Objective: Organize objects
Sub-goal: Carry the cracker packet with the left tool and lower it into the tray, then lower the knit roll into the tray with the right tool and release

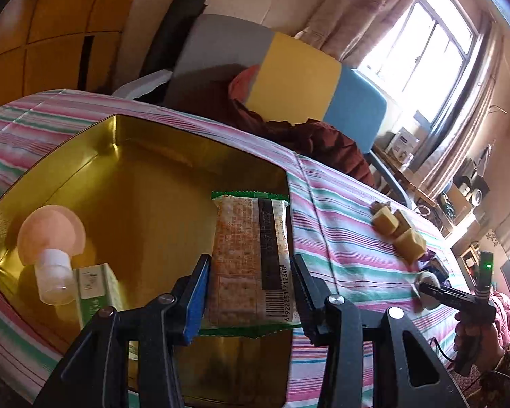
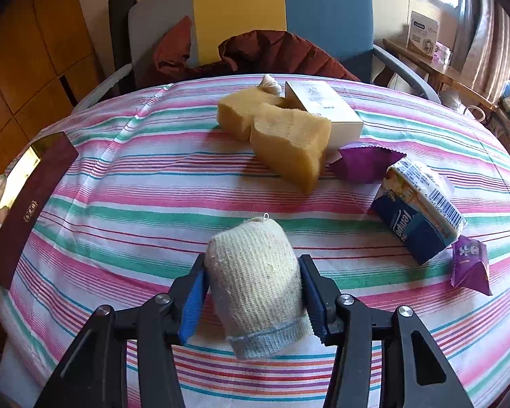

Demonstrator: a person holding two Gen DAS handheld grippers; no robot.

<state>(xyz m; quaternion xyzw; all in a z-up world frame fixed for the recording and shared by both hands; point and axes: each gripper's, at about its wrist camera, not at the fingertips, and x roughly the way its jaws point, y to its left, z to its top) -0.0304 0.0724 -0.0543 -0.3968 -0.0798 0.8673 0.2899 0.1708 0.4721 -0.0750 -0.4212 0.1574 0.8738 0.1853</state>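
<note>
My left gripper (image 1: 250, 272) is shut on a green-edged cracker packet (image 1: 251, 258) and holds it over the right side of an open gold tin (image 1: 95, 142). A small bottle with a pink round cap (image 1: 52, 255) and a green carton (image 1: 97, 289) lie in the tin. My right gripper (image 2: 253, 278) is shut on a rolled white knitted glove (image 2: 258, 289) above the striped tablecloth (image 2: 136, 176). It also shows in the left wrist view (image 1: 428, 289). Two yellow sponges (image 2: 289, 142), a white box (image 2: 326, 108), a blue tissue pack (image 2: 418, 210) and purple packets (image 2: 469, 265) lie beyond.
The tin's dark red outer wall (image 2: 27, 204) shows at the left edge of the right wrist view. A grey, yellow and blue chair (image 2: 255, 10) with a dark red jacket (image 2: 272, 54) stands behind the table. Shelves with clutter stand by the window (image 1: 435, 34).
</note>
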